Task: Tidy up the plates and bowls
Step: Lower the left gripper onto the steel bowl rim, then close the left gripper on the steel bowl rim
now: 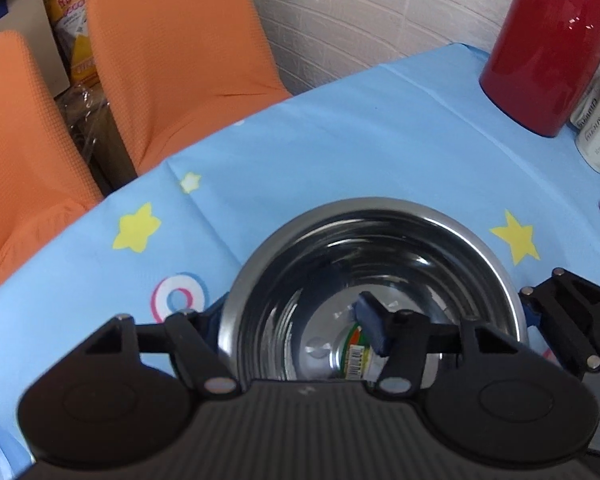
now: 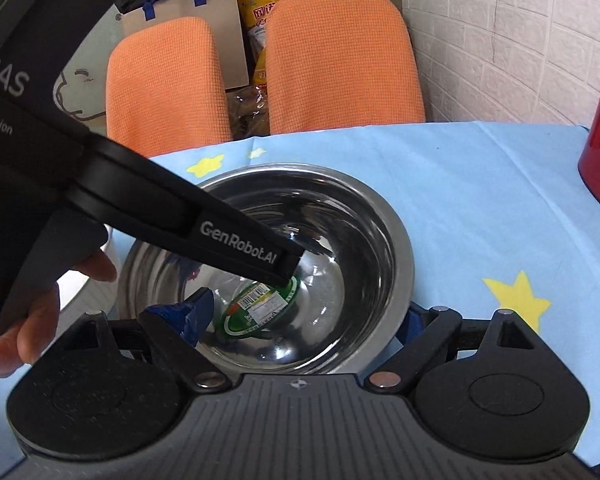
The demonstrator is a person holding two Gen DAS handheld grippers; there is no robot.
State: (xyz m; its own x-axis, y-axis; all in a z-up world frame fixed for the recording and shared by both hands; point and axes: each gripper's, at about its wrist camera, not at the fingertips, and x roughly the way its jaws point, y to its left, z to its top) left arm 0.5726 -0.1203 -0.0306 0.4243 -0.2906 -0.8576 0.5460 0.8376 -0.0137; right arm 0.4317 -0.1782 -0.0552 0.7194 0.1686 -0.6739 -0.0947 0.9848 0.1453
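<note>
A steel bowl (image 1: 380,216) stands upright on the blue star-print tablecloth (image 1: 340,140), with a green barcode sticker (image 2: 260,308) on its bottom. My left gripper (image 1: 292,314) straddles the bowl's left wall. One blue-padded finger (image 1: 372,320) is inside over the flat bottom and the other is just outside the rim. The jaws are open, and the inner pad is off the wall. My right gripper (image 2: 300,318) straddles the right wall, open, with one pad (image 2: 188,316) inside. A person's hand (image 2: 28,320) holds the left gripper.
A red jug (image 1: 552,48) and white boxes (image 1: 596,128) stand at the far right of the table. Two orange chairs (image 1: 172,52) sit just beyond the table's far edge. Behind them are bags, a box and a white brick wall. Black linkage (image 1: 568,312) of the other gripper shows right of the bowl.
</note>
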